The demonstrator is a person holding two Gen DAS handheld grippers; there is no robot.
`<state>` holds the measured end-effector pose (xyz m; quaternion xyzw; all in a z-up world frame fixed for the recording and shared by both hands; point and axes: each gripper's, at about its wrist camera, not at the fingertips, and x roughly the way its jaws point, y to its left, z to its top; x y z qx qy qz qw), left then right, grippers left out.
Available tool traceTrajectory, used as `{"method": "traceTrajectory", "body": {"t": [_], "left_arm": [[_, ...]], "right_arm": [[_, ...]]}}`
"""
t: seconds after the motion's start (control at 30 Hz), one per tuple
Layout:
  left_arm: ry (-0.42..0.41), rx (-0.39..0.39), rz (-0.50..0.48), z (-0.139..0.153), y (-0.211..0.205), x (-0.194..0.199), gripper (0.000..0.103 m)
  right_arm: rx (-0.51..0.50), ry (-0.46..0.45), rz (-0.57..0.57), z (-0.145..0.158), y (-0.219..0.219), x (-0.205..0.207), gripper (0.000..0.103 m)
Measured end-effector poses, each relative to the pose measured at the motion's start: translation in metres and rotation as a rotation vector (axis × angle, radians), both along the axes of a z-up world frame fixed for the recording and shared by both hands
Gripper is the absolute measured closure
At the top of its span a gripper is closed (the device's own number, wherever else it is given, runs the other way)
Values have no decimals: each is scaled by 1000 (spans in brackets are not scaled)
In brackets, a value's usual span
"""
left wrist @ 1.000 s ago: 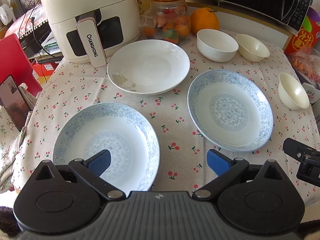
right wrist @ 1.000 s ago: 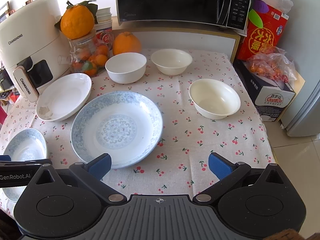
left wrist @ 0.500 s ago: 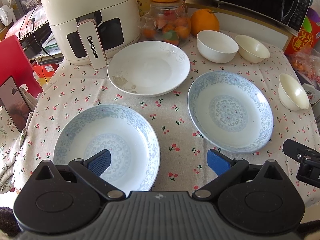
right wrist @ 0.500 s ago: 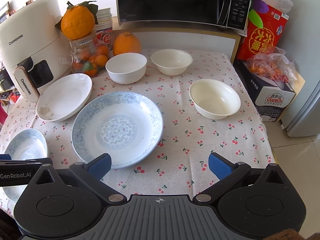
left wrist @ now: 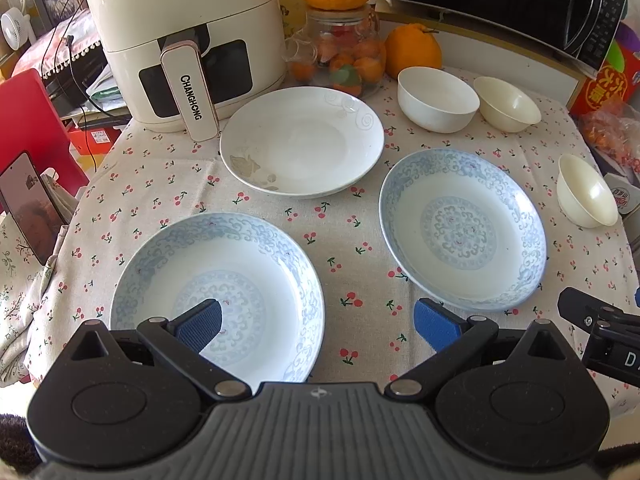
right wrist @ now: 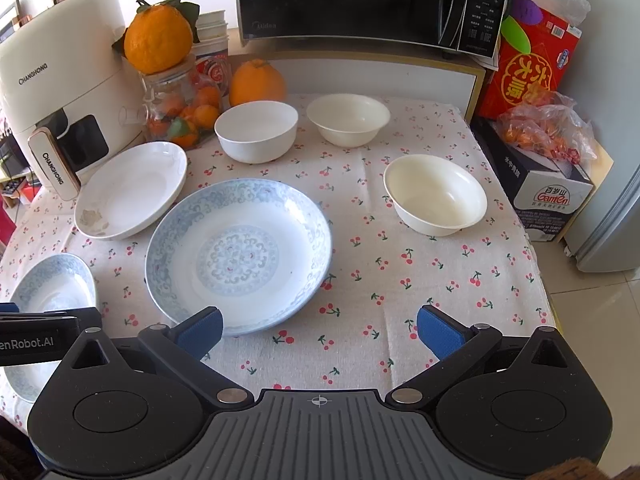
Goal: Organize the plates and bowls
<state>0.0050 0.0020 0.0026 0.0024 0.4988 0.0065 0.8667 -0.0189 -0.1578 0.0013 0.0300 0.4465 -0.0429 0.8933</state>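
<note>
Both sets of fingers are spread wide, grasping nothing: the left gripper [left wrist: 318, 322] hovers over a blue plate [left wrist: 224, 280], the right gripper [right wrist: 318, 326] over another blue plate [right wrist: 240, 254].

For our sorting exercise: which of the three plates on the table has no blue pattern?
The plain white plate beside the air fryer. The two other plates carry blue scrollwork on rim and centre.

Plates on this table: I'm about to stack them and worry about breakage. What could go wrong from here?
1. The near blue plate lies by the table edge; a nudge from the open left tool could push it off.
2. The white plate sits close to the air fryer; lifting it might knock the handle.
</note>
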Motion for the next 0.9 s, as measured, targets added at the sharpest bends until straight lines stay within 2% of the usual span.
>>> {"method": "traceTrajectory", "body": {"t": [0.9], "left_arm": [[-7,-1,14,2,1,2,0]], "right_arm": [[26,1,-3,0,-2,3,0]]}}
